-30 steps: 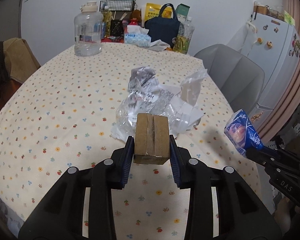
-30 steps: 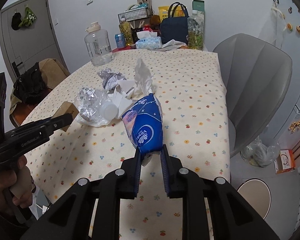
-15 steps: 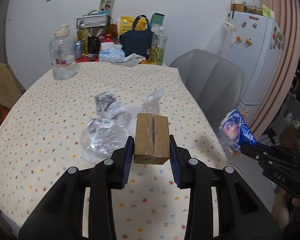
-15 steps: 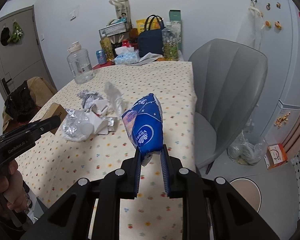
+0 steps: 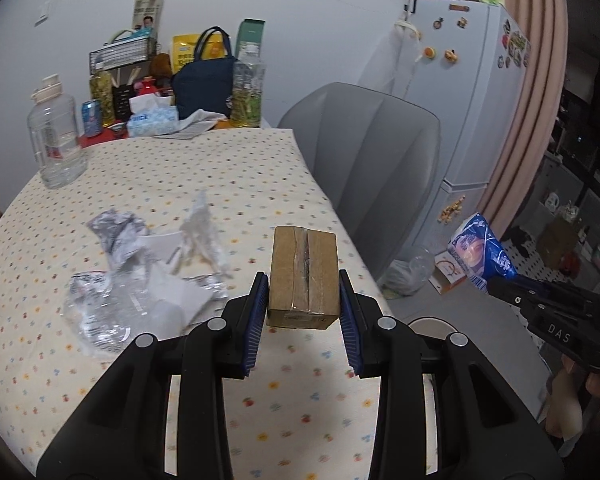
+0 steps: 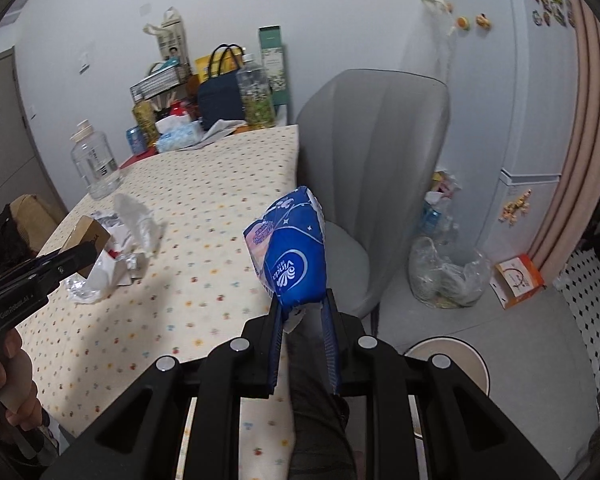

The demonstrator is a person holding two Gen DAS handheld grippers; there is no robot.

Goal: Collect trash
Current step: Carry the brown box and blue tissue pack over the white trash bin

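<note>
My left gripper point(image 5: 303, 300) is shut on a small brown cardboard box point(image 5: 304, 276), held above the table's right edge; the box also shows in the right wrist view point(image 6: 86, 240). My right gripper point(image 6: 302, 312) is shut on a blue tissue wrapper point(image 6: 294, 256), held off the table's right side; the wrapper also shows in the left wrist view point(image 5: 480, 250). A pile of crumpled clear plastic and foil wrappers point(image 5: 140, 276) lies on the dotted tablecloth point(image 5: 140, 184). A round bin point(image 6: 448, 360) with a cream rim stands on the floor below my right gripper.
A grey chair point(image 6: 372, 168) stands at the table's right side. A clear bag of trash point(image 6: 448, 276) and an orange box point(image 6: 518, 280) lie on the floor by the white fridge point(image 5: 472, 92). A water jug point(image 5: 56, 144), bottles and bags crowd the table's far end.
Both grippers have swung to the right with their loads. The trash pile has slid left in view, and the floor, trash bag and bin have come into sight.
</note>
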